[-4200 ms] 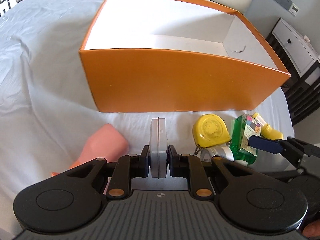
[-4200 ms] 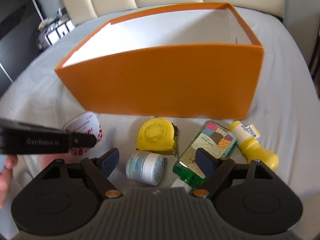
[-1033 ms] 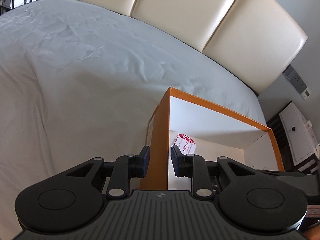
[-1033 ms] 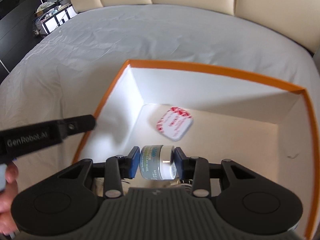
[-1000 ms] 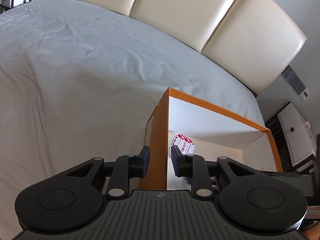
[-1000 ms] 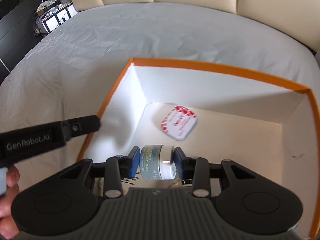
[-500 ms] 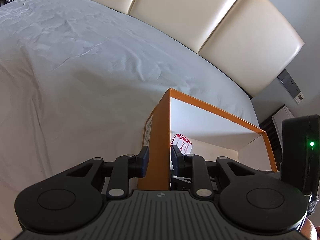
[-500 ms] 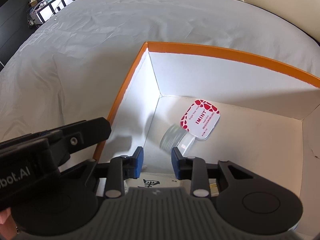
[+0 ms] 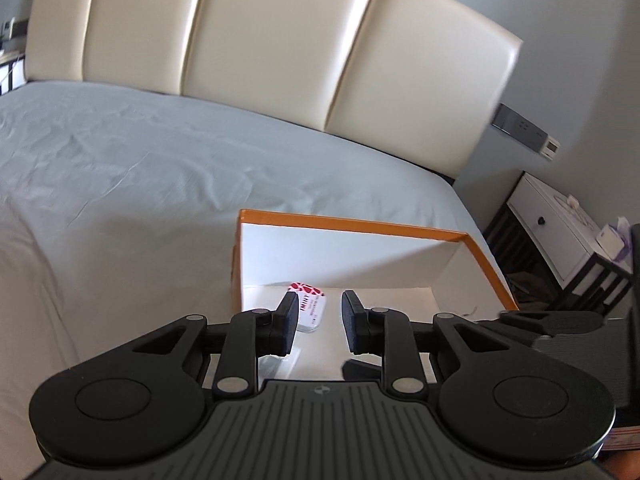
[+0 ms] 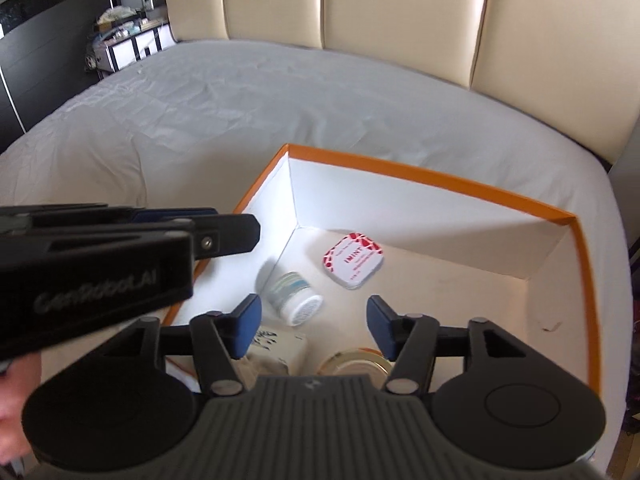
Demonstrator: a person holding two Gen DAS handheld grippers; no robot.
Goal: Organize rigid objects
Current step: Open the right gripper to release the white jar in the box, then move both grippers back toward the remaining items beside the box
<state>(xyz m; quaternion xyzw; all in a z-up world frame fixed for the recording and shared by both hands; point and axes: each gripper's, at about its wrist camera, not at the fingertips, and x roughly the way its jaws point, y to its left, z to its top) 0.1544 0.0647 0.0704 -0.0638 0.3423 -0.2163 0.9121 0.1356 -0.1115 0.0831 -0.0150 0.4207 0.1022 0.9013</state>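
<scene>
Right gripper (image 10: 314, 312) over the orange box (image 10: 440, 178): jaws had just been opening, spread wide, nothing between them. Left gripper (image 9: 320, 308) also over the box, jaws a narrow gap apart, empty. In the right wrist view its black body cut across the box's left wall, blocking that corner.

Inside, on the white floor:
- round jar (image 10: 294, 298), ribbed lid, on its side near the left wall
- flat rounded-square mint tin (image 10: 352, 266), red-and-white, just beyond the jar
- small printed carton (image 10: 280, 346) and a gold round lid (image 10: 356, 364), near edge, partly hidden by the right gripper

Box sat on a wrinkled grey sheet (image 10: 240, 100). Padded cream headboard (image 9: 260, 40) behind, white nightstand (image 9: 560, 228) to the right.
</scene>
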